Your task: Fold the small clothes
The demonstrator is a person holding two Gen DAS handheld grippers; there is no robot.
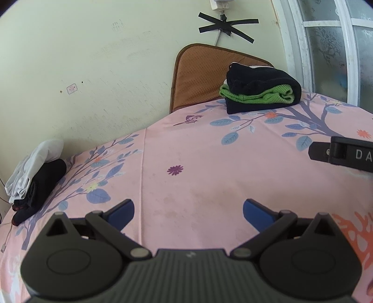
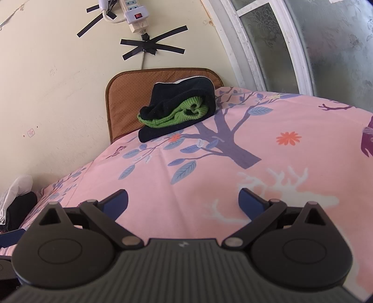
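Left wrist view: left gripper (image 1: 188,211) sat nearest, blue fingertips (image 1: 121,211) spread wide, nothing between them, hovering over bare pink floral sheet (image 1: 198,163). Unfolded pile (image 1: 35,177) of white and black small clothes lay at far left by the wall, well apart from the tongs. Folded stack (image 1: 261,92), black and green, sat far side near the brown cushion (image 1: 195,77). Part of the right gripper (image 1: 342,153) poked in at right edge, state not readable from here.

Right wrist view: right gripper (image 2: 183,201) nearest, jaws also wide apart, empty, above the sheet's white deer print (image 2: 284,186). Folded stack (image 2: 177,109) ahead, leaning on the cushion (image 2: 126,98). Unfolded pile (image 2: 16,200) just visible low left. Power strip (image 2: 132,11) taped on wall.

Judgement: the step in hand looked like fetching the next garment. Best done by the left tongs going to the pile, pinching one top layer only, dragging it to the open middle and spreading it flat before any fold.
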